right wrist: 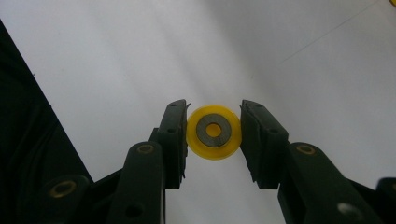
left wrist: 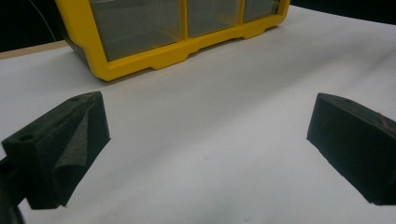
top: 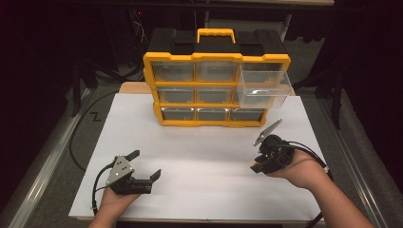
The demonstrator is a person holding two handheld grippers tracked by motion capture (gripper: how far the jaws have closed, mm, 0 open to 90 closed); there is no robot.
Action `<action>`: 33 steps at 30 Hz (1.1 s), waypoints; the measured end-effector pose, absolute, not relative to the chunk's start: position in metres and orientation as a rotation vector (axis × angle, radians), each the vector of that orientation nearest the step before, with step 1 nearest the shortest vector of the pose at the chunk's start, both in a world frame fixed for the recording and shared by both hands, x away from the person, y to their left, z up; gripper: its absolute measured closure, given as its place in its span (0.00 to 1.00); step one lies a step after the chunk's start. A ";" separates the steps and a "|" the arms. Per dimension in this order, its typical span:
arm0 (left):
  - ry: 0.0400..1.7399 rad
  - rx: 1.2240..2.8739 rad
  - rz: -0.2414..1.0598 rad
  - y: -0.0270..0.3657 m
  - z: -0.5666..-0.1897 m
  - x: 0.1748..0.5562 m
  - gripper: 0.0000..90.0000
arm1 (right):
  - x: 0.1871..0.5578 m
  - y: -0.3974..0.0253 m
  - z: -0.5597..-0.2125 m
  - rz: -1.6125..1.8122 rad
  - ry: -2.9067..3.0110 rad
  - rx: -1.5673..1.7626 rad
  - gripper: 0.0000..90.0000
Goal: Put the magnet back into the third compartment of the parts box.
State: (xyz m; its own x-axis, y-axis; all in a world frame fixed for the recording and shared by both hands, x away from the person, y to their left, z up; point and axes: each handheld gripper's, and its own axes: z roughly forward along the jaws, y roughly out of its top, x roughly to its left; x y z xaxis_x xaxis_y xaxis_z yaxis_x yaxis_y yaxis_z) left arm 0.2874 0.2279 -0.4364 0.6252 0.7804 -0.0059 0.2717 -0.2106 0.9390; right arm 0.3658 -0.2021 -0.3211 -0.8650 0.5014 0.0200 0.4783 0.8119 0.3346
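Right gripper (right wrist: 214,135): jaws closed on a small yellow disc (right wrist: 214,132) with a grey metal centre, held between the pads above the white table (right wrist: 140,56). Left gripper (left wrist: 205,140): jaws wide apart, nothing between them, low over the table. Ahead of the right gripper, one clear drawer (top: 264,87) of the yellow cabinet (top: 216,90) is pulled out. Judged: grip should be kept centred and the disc released low inside the drawer.

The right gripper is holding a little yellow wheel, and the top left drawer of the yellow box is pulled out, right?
Not quite. The right gripper does hold the yellow wheel between its jaws, but the high view shows the pulled-out drawer is the top right one of the yellow box, not the top left.
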 end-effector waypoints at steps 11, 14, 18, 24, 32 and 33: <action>0.856 1.776 0.581 0.228 -0.437 0.288 0.00 | 0.367 -0.205 -0.302 0.529 2.922 0.793 0.72; 0.855 1.776 0.581 0.228 -0.437 0.288 0.00 | 0.367 -0.205 -0.298 0.529 2.926 0.779 0.72; 0.857 1.773 0.580 0.228 -0.437 0.287 0.00 | 0.368 -0.205 -0.291 0.530 2.922 0.767 0.72; 0.855 1.776 0.582 0.229 -0.437 0.287 0.00 | 0.367 -0.207 -0.281 0.536 2.917 0.765 0.72; 0.859 1.771 0.582 0.228 -0.437 0.287 0.00 | 0.370 -0.209 -0.270 0.522 2.921 0.763 0.72; 0.858 1.771 0.582 0.228 -0.437 0.287 0.00 | 0.370 -0.209 -0.269 0.525 2.918 0.774 0.72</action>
State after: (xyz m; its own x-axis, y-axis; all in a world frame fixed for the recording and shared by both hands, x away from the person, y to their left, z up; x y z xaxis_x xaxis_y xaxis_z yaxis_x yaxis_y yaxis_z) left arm 0.2875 0.2284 -0.4372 0.6264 0.7794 -0.0129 0.2767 -0.2069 0.9384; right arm 0.3701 -0.2091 -0.2686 -0.8697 0.4935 0.0131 0.4671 0.8141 0.3451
